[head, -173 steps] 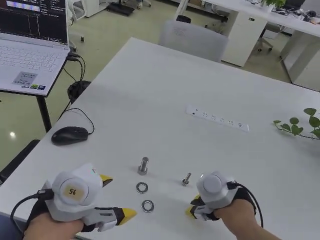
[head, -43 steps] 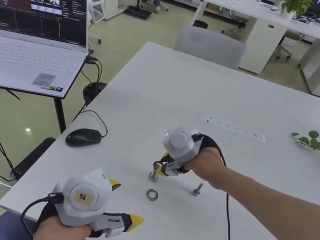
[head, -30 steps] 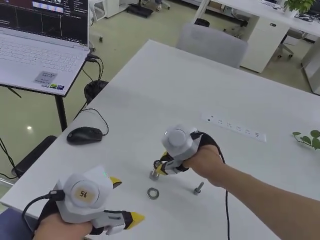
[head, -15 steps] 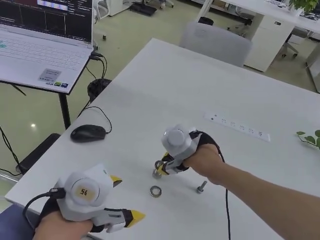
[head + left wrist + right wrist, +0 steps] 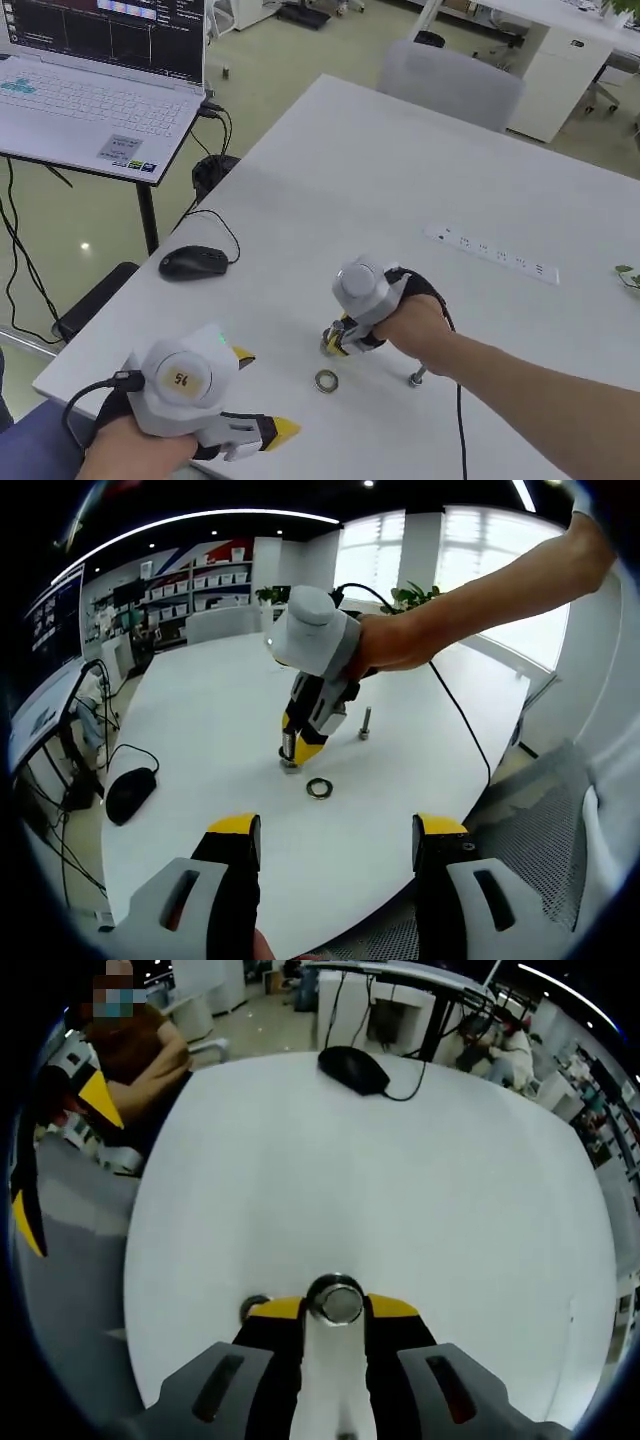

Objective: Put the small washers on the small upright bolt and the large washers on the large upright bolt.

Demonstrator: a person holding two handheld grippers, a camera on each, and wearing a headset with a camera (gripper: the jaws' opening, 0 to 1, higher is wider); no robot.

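A laptop (image 5: pixel 90 80) stands open on a side stand at far left, and a black mouse (image 5: pixel 195 262) lies near the left edge of the white table (image 5: pixel 380 180). At the near left corner the left gripper (image 5: pixel 263 392) hangs just above the tabletop, its yellow-tipped jaws spread wide with nothing between them. Towards the middle, the right gripper (image 5: pixel 340 340) reaches in from the right, tips down at the large bolt (image 5: pixel 288 752), which stands upright on the table. In the right gripper view its jaws are drawn in narrow, pinching a large washer (image 5: pixel 335 1282) that rings the top of the bolt; how far down the thread the washer sits cannot be told. A second large washer (image 5: pixel 326 380) lies flat on the table just beside the bolt, on the near side, apart from both grippers. Further right the small bolt (image 5: pixel 416 378) stands upright next to the person's right forearm, with no washer to be made out on it. Beyond, a white power strip (image 5: pixel 495 255) lies across the table, and a grey chair (image 5: pixel 450 85) stands at the far edge.
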